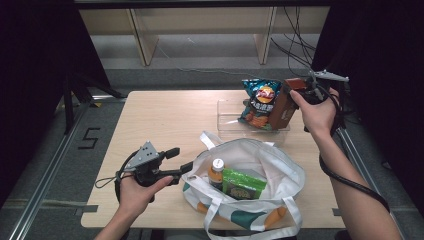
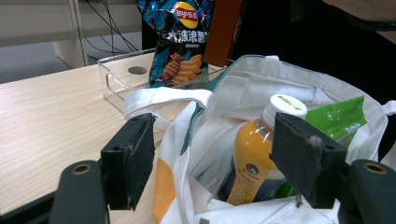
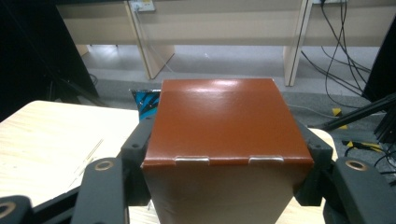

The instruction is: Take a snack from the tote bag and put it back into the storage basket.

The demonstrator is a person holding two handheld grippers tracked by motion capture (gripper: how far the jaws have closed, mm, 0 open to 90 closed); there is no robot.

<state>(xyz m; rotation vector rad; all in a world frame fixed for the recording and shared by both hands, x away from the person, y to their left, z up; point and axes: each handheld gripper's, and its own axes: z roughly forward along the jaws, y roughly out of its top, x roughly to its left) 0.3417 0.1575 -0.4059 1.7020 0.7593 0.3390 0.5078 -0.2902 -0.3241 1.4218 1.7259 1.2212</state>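
Though gripped (right tongs (image 1: 296, 96)), brown box (image 1: 281, 106) upright.

Glossy reddish-brown carton (image 1: 281, 106), tilted, raised above the clear tray (image 1: 227, 125), beside the crisp bag (image 1: 258, 102)

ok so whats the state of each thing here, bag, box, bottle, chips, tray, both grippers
tote bag: open, on the table
brown box: clamped in the right gripper
bottle: capped, upright in the bag
chip bag: sealed, standing in the clear tray
left gripper: open, straddling the bag's rim
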